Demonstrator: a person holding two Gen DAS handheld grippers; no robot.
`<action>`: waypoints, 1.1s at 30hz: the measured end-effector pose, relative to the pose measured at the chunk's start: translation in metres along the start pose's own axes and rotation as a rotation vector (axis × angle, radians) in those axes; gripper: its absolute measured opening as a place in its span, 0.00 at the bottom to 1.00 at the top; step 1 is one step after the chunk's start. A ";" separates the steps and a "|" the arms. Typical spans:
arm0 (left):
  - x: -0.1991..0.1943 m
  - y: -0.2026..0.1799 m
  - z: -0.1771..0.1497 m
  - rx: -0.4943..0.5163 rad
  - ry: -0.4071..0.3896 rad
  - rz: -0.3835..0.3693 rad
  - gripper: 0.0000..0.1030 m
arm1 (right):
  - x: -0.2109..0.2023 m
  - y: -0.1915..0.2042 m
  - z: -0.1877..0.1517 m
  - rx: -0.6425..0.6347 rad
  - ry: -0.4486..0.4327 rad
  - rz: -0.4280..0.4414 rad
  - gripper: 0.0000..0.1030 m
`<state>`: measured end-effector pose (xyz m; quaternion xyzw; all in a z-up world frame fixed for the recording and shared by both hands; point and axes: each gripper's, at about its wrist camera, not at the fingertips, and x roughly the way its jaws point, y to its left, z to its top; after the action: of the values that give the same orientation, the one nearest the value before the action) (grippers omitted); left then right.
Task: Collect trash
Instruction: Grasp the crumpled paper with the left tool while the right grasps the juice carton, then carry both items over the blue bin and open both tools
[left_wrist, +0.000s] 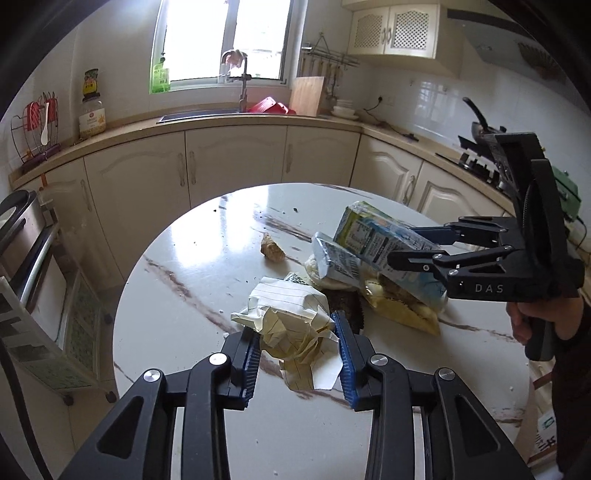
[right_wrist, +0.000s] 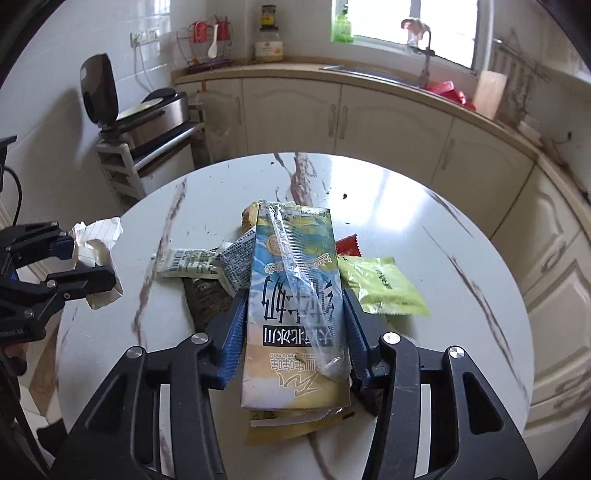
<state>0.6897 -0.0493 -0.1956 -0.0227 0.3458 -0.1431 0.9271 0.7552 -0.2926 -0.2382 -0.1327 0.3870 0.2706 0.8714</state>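
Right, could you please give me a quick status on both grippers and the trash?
Left gripper shut on crumpled paper. Right gripper shut on milk carton. Wrappers left on table. Nothing blocking.

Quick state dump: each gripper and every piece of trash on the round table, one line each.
left gripper: shut on crumpled lined paper, lifted.
right gripper: shut on milk carton, carton tilted.
small carton: lying under the milk carton.
green wrapper: flat on table.
red wrapper: mostly hidden behind the carton.
yellow wrapper: on table, under carton.
brown scrap: alone on table, untouched.
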 end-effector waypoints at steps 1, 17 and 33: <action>-0.005 0.001 -0.003 -0.003 -0.005 -0.002 0.32 | -0.006 0.001 -0.001 0.015 -0.012 -0.011 0.45; -0.119 0.074 -0.079 -0.117 -0.096 0.055 0.32 | -0.071 0.136 0.022 -0.056 -0.083 0.056 0.45; -0.171 0.227 -0.232 -0.359 0.086 0.275 0.34 | 0.057 0.357 0.044 -0.182 0.049 0.293 0.45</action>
<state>0.4728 0.2292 -0.2948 -0.1337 0.4046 0.0476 0.9034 0.6084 0.0403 -0.2592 -0.1599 0.3974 0.4251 0.7974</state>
